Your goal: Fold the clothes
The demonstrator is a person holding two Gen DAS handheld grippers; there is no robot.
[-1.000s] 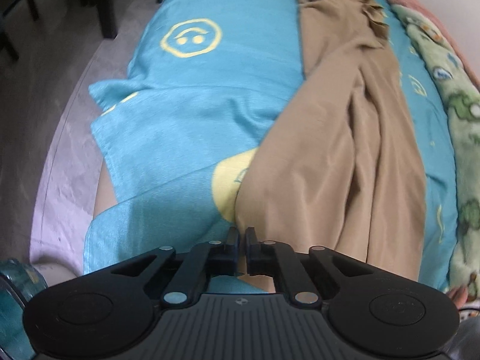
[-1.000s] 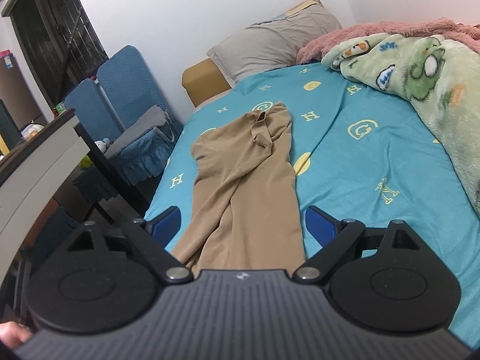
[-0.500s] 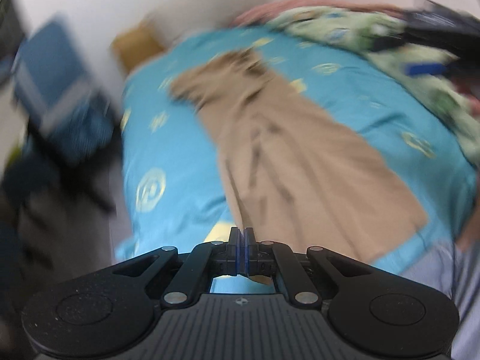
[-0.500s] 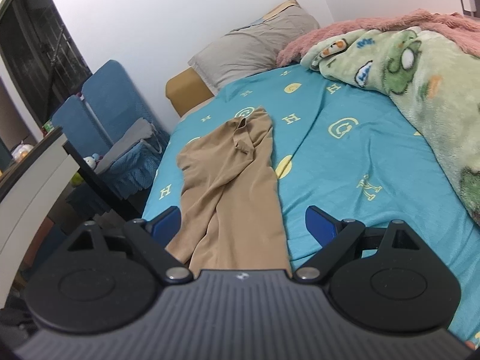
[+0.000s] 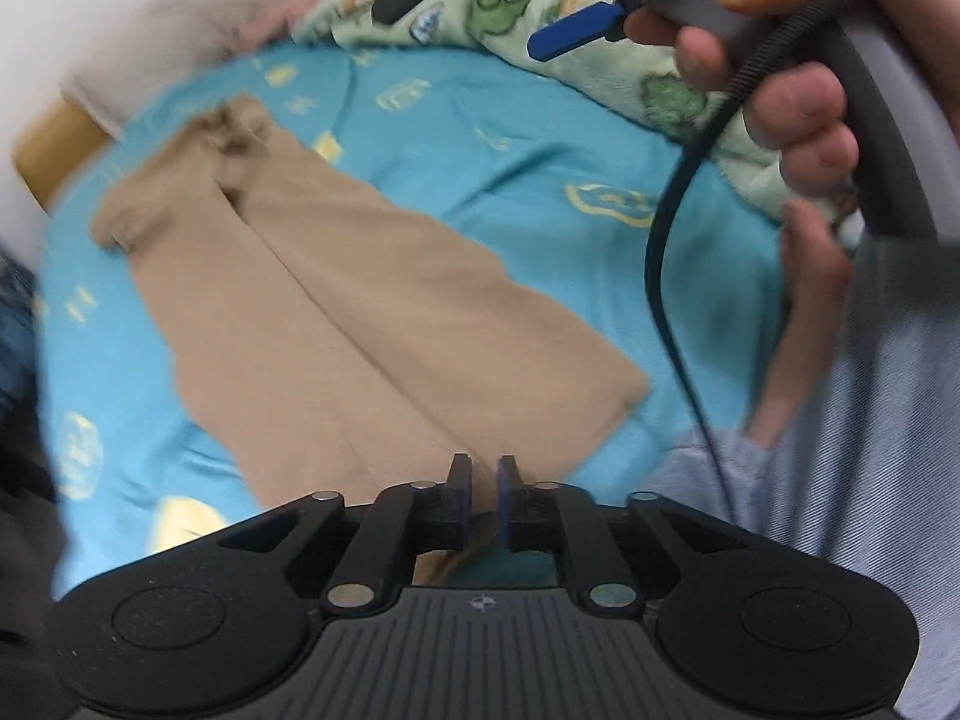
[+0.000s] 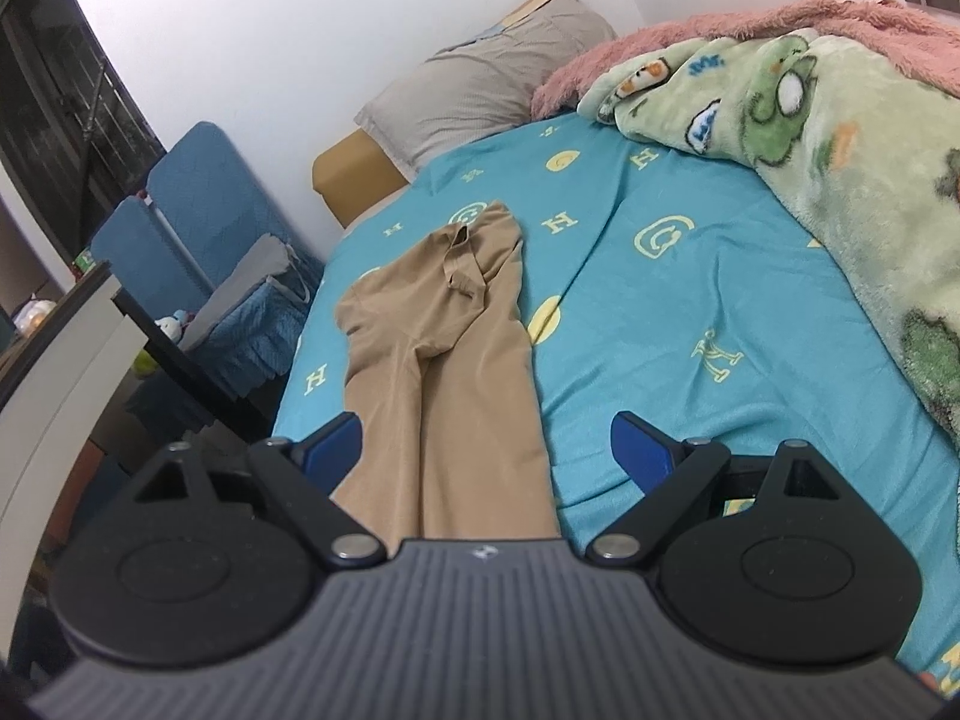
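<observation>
A bed under a turquoise patterned sheet (image 6: 690,324) fills both views, with a grey pillow (image 6: 480,90) at 12 o'clock against the white wall and a green cartoon blanket (image 6: 840,150) heaped along the 2 o'clock side. The tan trousers (image 6: 444,360) lie lengthwise on the sheet, waistband toward the pillow, legs side by side and hems at the near edge, a layout that suits a lengthwise fold. The left gripper (image 5: 483,495) sits over the hem end at 6 o'clock; its jaws have just been opening and now stand slightly parted, with tan cloth visible in the gap, though blur leaves it uncertain whether the pads press on it, so release appears likely. The right gripper (image 6: 486,450) hangs above the legs with its jaws spread wide and nothing in its grasp, apparently waiting; the right hand (image 5: 780,60) carrying it shows at 1 o'clock in the left view. No containers are in evidence
</observation>
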